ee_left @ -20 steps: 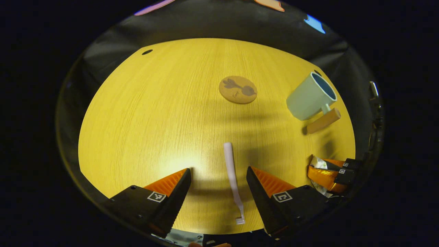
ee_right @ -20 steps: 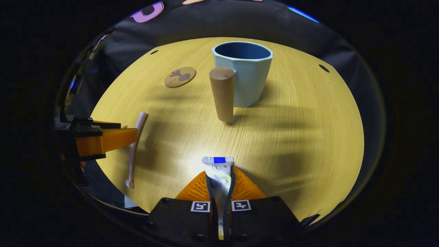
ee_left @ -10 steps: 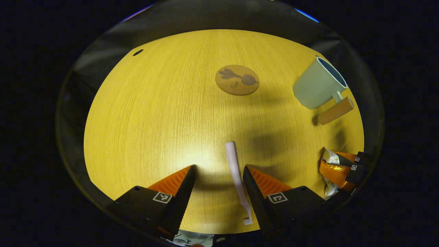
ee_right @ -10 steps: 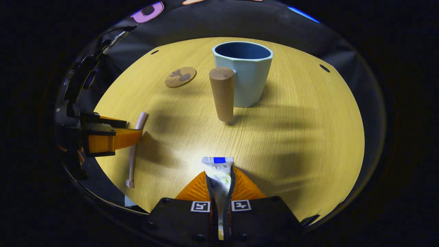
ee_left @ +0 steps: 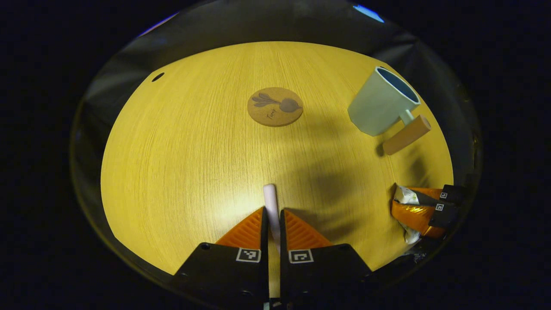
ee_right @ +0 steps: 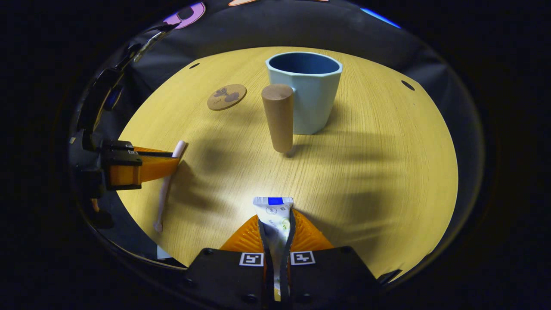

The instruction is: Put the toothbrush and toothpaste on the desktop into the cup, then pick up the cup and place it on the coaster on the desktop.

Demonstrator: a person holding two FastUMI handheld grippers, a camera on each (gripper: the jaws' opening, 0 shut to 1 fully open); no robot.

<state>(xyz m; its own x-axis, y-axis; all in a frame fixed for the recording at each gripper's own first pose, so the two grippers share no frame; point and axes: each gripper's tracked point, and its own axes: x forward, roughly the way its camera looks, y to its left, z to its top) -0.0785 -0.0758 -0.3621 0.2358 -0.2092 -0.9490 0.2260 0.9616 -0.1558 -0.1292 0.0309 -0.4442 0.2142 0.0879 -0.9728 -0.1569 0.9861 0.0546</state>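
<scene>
Left gripper view, taken left to right. Yellow wood-grain desk (ee_left: 172,163) under strong light. Round cork coaster (ee_left: 275,106) with a dark plant print lying flat toward the far middle, well apart from everything else. Left tongs (ee_left: 272,215) at the bottom centre, closed on the pale toothbrush (ee_left: 271,200), both fingers pressed against its handle, the rounded handle end poking out beyond the tips. Pale blue cup (ee_left: 382,107) at far right, upright on the desk, wooden handle (ee_left: 406,134) jutting toward the near side. Right tongs (ee_left: 419,206) at the right edge, clamped on the toothpaste (ee_left: 404,198).

Right gripper view, same order. Left tongs (ee_right: 172,160) entering from the left edge, clamped on the toothbrush (ee_right: 165,189), bristle end slanting down close to the desk (ee_right: 366,172) near its front edge; contact with the surface not determinable. Coaster (ee_right: 226,97) far left of centre, bare. Cup (ee_right: 304,88) upright at far centre, interior dark, wooden handle (ee_right: 278,116) facing the camera. Right tongs (ee_right: 275,224) at bottom centre, closed on the white toothpaste (ee_right: 274,215) tube, flat crimped end projecting past the fingertips, well short of the cup.
</scene>
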